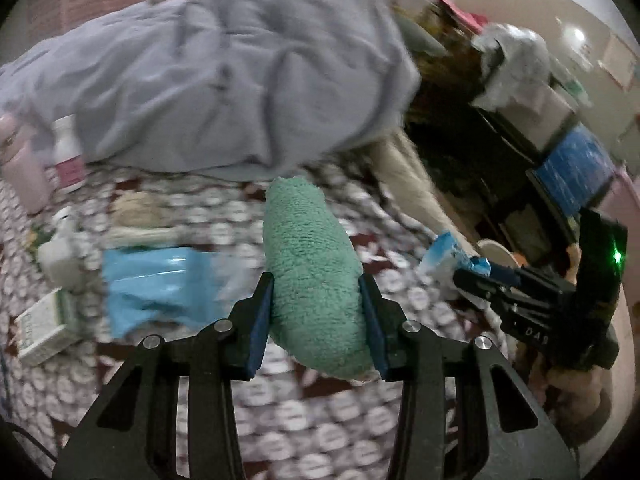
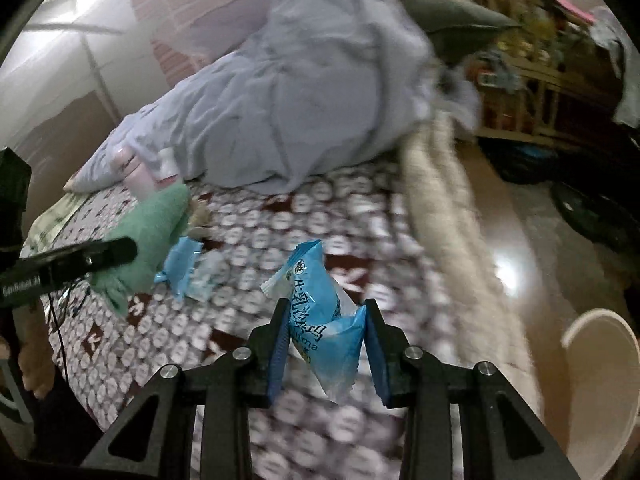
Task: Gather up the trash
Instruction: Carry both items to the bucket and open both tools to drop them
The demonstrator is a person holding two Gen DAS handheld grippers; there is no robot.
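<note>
Snack wrapper is hanging loosely in my right gripper; it might slip. I'm squeezing a green towel in my left gripper.

— What was the trash?
— A green terry cloth, rolled into a plump bundle, hung lifted above the patterned bedspread. A blue-and-white snack wrapper, crumpled and printed with dark characters, stood upright.
— Anything left lying?
— Another blue wrapper lay flat on the bedspread, possibly empty; blur hid detail.
</note>
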